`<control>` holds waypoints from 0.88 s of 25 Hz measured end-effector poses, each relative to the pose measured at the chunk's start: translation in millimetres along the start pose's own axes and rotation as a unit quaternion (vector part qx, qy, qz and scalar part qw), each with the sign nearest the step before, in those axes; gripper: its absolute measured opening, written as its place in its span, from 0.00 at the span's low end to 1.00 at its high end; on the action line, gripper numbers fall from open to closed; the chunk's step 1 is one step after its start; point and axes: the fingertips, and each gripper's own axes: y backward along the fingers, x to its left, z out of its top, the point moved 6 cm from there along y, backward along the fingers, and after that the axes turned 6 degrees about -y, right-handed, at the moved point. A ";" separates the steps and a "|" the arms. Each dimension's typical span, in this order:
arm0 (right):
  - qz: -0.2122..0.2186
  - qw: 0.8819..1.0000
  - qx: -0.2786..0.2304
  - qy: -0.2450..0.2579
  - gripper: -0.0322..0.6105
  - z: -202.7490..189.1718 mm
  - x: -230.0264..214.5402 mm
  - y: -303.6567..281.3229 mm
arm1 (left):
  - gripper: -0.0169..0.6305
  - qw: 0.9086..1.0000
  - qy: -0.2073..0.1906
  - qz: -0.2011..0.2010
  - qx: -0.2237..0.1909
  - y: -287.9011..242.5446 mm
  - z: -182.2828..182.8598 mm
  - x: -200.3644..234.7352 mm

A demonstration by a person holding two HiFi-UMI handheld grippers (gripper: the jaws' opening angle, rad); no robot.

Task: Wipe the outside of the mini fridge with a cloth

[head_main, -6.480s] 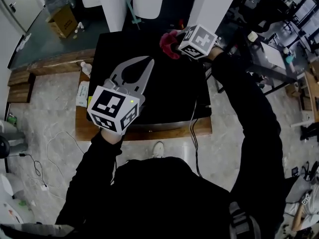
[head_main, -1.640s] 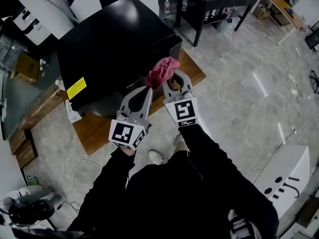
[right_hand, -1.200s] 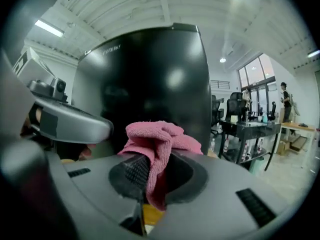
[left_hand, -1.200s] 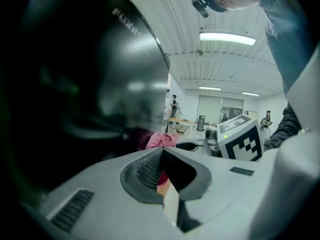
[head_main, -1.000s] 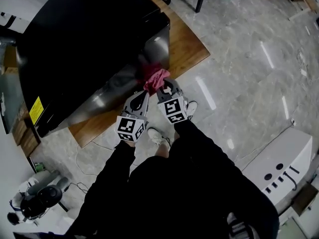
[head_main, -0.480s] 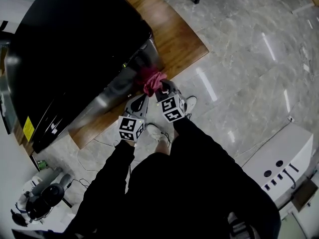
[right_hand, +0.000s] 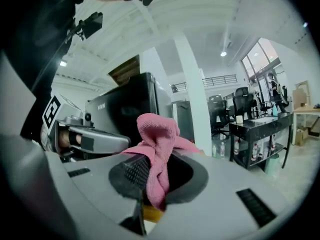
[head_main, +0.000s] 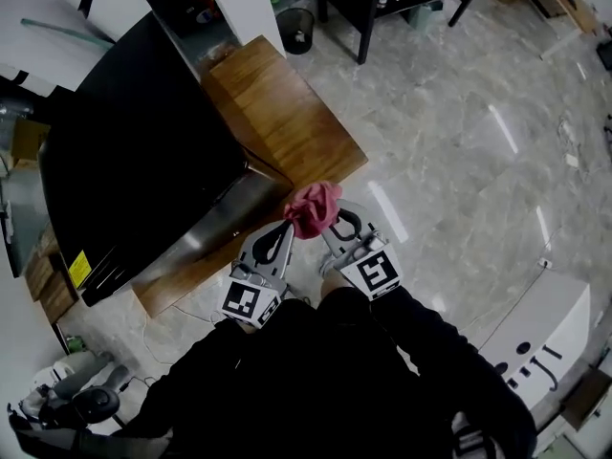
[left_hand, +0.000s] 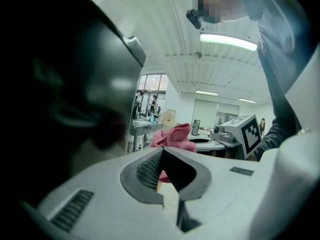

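Head view, fridge: the black mini fridge [head_main: 134,189] sits on a wooden board [head_main: 277,113] on the grey floor [head_main: 449,161].
Head view, cloth: a pink cloth [head_main: 313,207] is bunched up at the tip of the right gripper [head_main: 335,223], close to the fridge's shiny side. I cannot tell if it touches.
Head view, left gripper: the left gripper [head_main: 285,229] is right next to the cloth.
Left gripper view: its jaws are closed tight with nothing in them. The cloth [left_hand: 175,136] is just past them, and the fridge [left_hand: 65,84] is on the left.
Right gripper view: its jaws squeeze the cloth [right_hand: 156,134], which sticks up in a lump. The fridge [right_hand: 125,109] is behind.

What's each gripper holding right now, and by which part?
The right gripper pinches the pink cloth by a bunched fold; the left gripper is shut and empty.
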 end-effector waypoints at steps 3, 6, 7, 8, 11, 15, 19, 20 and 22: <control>0.044 0.999 -0.017 -0.025 0.14 51.2 -17.4 12.6 | 0.03 0.999 0.009 0.023 -0.030 -13.6 50.3 -11.4; 0.088 0.995 -0.035 -0.019 0.14 92.8 -33.0 9.7 | 0.03 0.997 0.008 0.056 -0.044 -23.7 83.3 -16.7; 0.102 0.994 -0.039 -0.009 0.14 104.5 -37.4 6.1 | 0.03 0.997 0.007 0.065 -0.045 -26.5 90.3 -17.9; 0.117 0.992 -0.041 -0.001 0.14 115.4 -41.3 1.4 | 0.03 0.996 0.008 0.075 -0.045 -28.8 95.4 -18.8; 0.170 0.984 -0.045 0.015 0.14 144.0 -48.0 -16.7 | 0.03 0.994 0.022 0.101 -0.047 -34.4 101.8 -20.0; 0.238 0.970 -0.031 0.034 0.14 165.2 -48.6 -47.5 | 0.03 0.991 0.031 0.122 -0.053 -45.6 106.9 -17.3; 0.299 0.953 -0.016 0.045 0.14 175.1 -44.5 -78.4 | 0.03 0.986 0.036 0.149 -0.062 -59.4 110.4 -9.6; 0.318 0.947 -0.012 0.047 0.14 177.7 -41.7 -85.8 | 0.03 0.984 0.041 0.158 -0.064 -62.5 110.5 -8.3; 0.351 0.935 -0.004 0.052 0.14 179.7 -35.2 -100.6 | 0.03 0.981 0.044 0.173 -0.069 -67.9 108.2 -6.5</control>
